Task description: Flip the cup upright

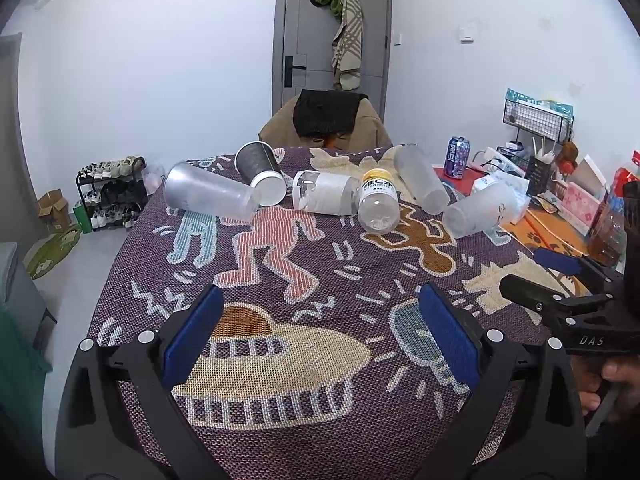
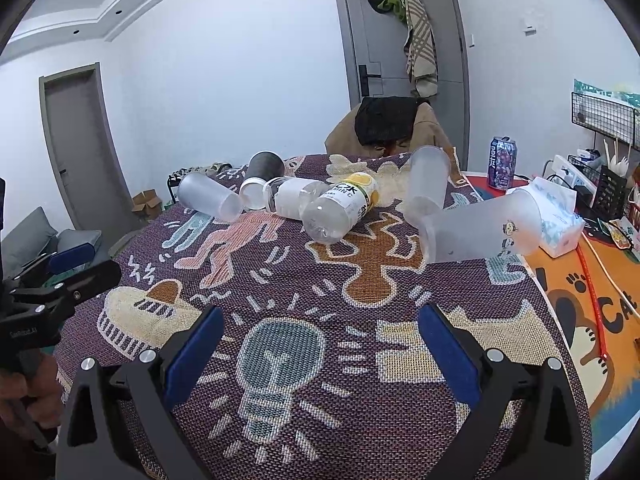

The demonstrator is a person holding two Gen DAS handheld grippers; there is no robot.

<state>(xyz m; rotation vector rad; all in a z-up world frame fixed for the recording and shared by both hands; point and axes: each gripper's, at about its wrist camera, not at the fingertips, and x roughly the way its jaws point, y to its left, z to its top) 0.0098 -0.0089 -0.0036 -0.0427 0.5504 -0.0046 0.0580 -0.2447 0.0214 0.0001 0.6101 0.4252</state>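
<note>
Blue pads line both tongs, and both stand spread wide with nothing between them: the left tongs (image 1: 320,340) hang at the bottom of the left wrist view over the woven, cartoon-patterned cloth (image 1: 320,280) on the worktop, and the right tongs (image 2: 320,352) do the same in the right wrist view above a light-bulb figure. No cup is touched yet, so this reads as the approach step — picking a cup and closing in on it. Several lie on their sides in a row across the middle of each frame, well apart from the tongs: a frosted cup (image 2: 480,226) at centre right of the right wrist view, its mouth turned toward the lower left; another frosted cup (image 2: 426,184) just behind it; a dark paper cup (image 1: 260,172) and a third frosted cup (image 1: 210,192) at upper left of the left wrist view. Two clear bottles (image 1: 378,206) lie among them. The nearest frosted cup seems the likely target — the next move calls for reaching forward, squaring the pads across its wall, gripping gently, then tipping it onto its base.
</note>
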